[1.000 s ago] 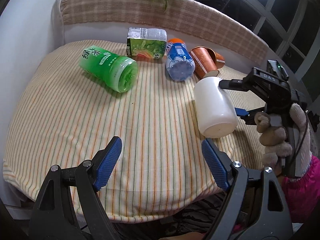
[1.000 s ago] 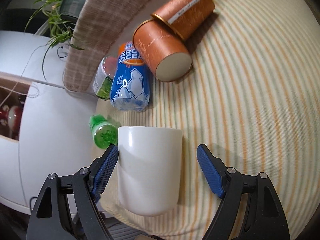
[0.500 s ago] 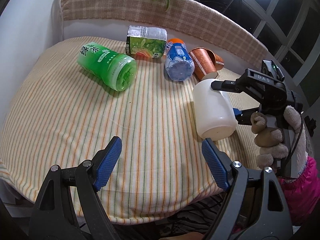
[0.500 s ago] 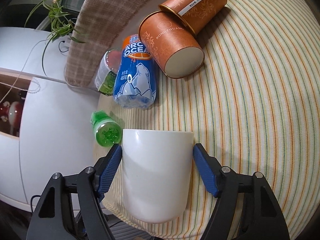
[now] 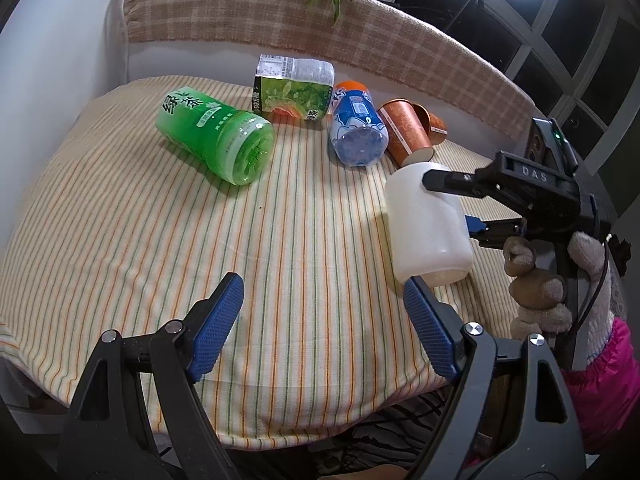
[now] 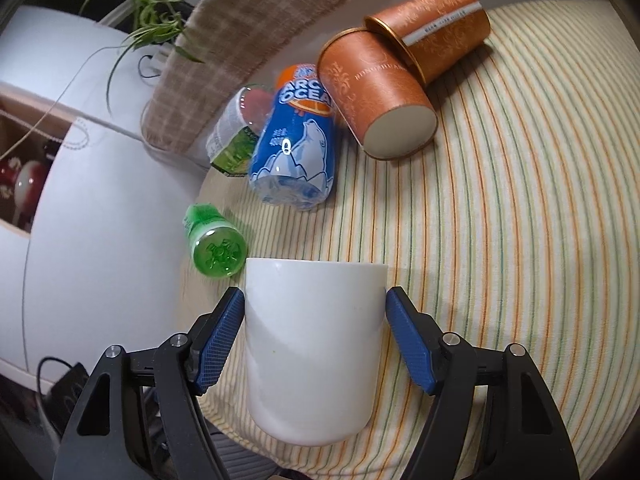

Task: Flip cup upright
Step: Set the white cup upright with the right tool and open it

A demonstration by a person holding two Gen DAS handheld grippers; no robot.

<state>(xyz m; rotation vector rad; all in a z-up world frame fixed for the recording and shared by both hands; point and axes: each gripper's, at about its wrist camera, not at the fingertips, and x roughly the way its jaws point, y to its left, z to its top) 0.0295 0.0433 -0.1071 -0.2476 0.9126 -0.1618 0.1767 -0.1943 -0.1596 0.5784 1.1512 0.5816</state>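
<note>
Closing since before, right gripper (image 6: 315, 312) now clamps white cup (image 6: 314, 344), left gripper (image 5: 323, 312) wide.

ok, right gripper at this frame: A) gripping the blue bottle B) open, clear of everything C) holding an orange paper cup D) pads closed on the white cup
D: the right gripper has both blue pads pressed against the sides of the white cup; the blue bottle lies untouched beyond it.

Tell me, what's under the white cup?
Under the white cup you can see the striped tablecloth. The cup lies on its side there, the right gripper squeezing it with its jaws. The cloth right beneath it is hidden, and so is the cup's inside.
</note>
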